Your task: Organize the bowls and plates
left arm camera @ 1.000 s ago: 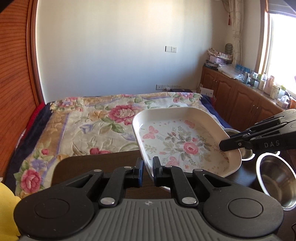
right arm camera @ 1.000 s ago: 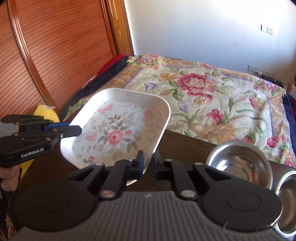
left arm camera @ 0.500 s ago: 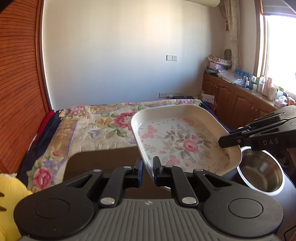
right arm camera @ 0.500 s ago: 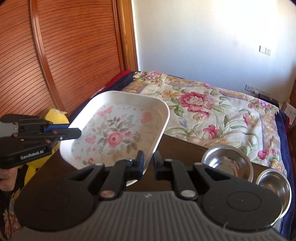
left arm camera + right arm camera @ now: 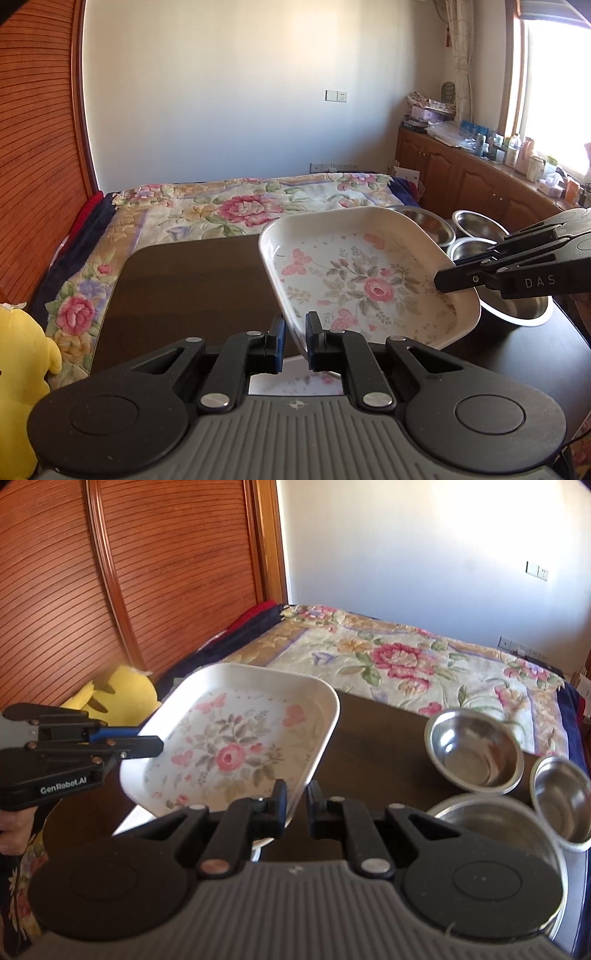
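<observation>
A: How do the claws stand?
B: The left claw (image 5: 293, 341) pinches one rim of the floral plate (image 5: 364, 280); the right claw (image 5: 295, 805) pinches the opposite rim, so the plate hangs tilted between them above the dark bench (image 5: 192, 280)

A: And the bowls?
B: Three steel bowls sit on the bench to the right of the right claw: the far bowl (image 5: 474, 751), the small bowl (image 5: 563, 805), and the big bowl (image 5: 495, 823) nearest it

Both wrist views close above table (image 5: 192, 280), angled down toward bed (image 5: 406, 657); share floral plate (image 5: 369, 280).
</observation>
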### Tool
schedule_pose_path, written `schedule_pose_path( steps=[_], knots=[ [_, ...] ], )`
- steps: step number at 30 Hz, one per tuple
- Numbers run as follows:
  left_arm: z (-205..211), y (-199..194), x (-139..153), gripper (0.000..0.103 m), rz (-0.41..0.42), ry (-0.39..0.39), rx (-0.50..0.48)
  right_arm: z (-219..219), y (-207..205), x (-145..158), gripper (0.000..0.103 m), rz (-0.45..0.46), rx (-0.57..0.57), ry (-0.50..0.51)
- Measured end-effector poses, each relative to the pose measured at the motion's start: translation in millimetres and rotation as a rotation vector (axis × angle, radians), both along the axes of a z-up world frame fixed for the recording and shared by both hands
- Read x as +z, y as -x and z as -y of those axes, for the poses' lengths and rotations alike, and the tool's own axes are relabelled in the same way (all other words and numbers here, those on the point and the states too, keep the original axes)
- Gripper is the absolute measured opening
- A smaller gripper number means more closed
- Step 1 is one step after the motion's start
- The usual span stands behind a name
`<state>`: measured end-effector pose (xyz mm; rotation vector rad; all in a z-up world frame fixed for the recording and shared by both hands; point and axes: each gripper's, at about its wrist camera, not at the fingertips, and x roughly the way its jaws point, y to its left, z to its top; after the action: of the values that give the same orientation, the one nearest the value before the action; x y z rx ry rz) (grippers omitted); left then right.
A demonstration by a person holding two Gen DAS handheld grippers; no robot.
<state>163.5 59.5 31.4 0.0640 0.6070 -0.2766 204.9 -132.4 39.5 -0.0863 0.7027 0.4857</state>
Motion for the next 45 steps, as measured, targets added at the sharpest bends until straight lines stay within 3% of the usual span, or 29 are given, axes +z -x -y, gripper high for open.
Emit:
schedule_pose_path(
  steps=[23,45],
  knots=[
    [-23.5,52.3,-33.3,0.013,-0.045,0.026,0.022,-11.7,49.1,-28.3,0.013,-0.039,0.035,-0.021],
    [-27.8,55.3,-52.0,0.013,-0.075,-0.007,0.041,-22.2,56.9,-45.0,0.014,-0.046,0.041,-0.020]
  ],
)
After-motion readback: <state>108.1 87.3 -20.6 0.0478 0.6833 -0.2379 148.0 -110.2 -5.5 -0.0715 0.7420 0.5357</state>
